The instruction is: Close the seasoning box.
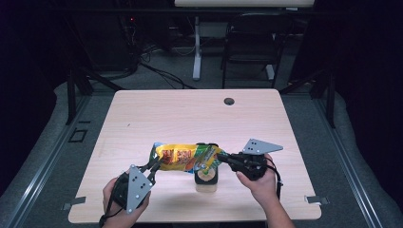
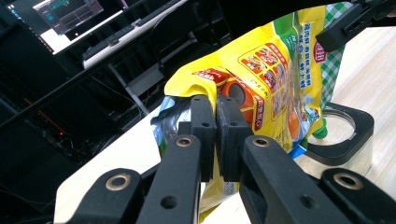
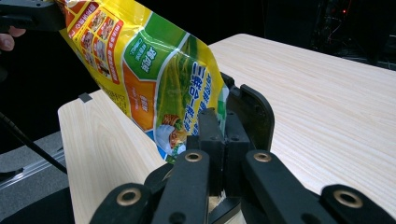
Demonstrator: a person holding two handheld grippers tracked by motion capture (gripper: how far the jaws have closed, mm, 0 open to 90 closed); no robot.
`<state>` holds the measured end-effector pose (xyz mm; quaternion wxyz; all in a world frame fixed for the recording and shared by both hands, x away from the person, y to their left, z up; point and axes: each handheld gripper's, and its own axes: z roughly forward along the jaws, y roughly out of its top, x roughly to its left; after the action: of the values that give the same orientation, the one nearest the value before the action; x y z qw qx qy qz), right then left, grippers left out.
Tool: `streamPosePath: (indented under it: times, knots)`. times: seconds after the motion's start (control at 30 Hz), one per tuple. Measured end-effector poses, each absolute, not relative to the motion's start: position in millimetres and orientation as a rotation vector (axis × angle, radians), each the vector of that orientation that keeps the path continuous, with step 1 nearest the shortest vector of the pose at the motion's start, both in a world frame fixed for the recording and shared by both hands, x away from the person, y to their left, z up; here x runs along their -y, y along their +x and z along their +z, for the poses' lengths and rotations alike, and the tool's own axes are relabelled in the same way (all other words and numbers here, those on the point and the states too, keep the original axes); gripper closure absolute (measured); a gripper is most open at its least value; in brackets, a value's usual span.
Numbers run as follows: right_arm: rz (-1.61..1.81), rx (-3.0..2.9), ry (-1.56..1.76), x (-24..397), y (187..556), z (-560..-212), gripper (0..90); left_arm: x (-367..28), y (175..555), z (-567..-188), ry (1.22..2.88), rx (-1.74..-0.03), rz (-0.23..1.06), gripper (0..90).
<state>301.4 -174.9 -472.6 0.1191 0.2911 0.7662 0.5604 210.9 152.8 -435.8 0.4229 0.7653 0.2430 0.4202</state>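
A yellow snack bag [image 1: 183, 157] with green and orange print hangs stretched between my two grippers just above the table. My left gripper [image 1: 154, 165] is shut on the bag's left end; in the left gripper view its jaws [image 2: 216, 105] pinch the crumpled edge of the bag [image 2: 261, 79]. My right gripper [image 1: 221, 156] is shut on the other end; in the right gripper view its jaws [image 3: 217, 121] clamp the bag's [image 3: 154, 70] lower corner. A black-rimmed container [image 1: 207, 178] with a round opening stands on the table right under the bag's right end.
The light wooden table [image 1: 190, 114] has a small round cable hole [image 1: 229, 101] near its far edge. A dark chair [image 1: 252, 42] and a desk leg [image 1: 196, 47] stand on the floor beyond. The container's rim [image 2: 345, 140] lies close behind the bag.
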Motion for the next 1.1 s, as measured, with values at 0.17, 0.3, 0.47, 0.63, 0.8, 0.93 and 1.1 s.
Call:
streamPosePath:
  times: [0.17,0.3,0.47,0.63,0.8,0.93,1.1]
  knots:
    - [1.642,-2.237,0.847,174.1,300.7,-472.2,89.7,-153.2,210.4,-435.1,1.912,-0.607,1.056,87.4]
    - [1.635,-2.242,0.842,173.6,300.4,-471.8,89.7,-153.7,210.4,-434.9,1.911,-0.608,1.059,87.4]
    - [1.634,-2.247,0.836,172.8,300.2,-471.5,89.7,-154.5,209.7,-434.6,1.908,-0.608,1.061,87.4]
    - [1.641,-2.245,0.840,171.8,299.7,-471.8,89.7,-154.7,209.2,-434.6,1.908,-0.609,1.061,87.5]
    - [1.643,-2.245,0.837,170.7,299.3,-471.8,89.7,-155.9,209.4,-434.2,1.909,-0.612,1.058,87.4]
    - [1.647,-2.248,0.830,169.9,298.9,-471.2,89.7,-156.7,209.3,-433.5,1.904,-0.614,1.065,87.4]
    - [1.648,-2.256,0.820,169.9,297.8,-468.8,89.6,-158.3,209.7,-432.3,1.902,-0.617,1.060,87.4]
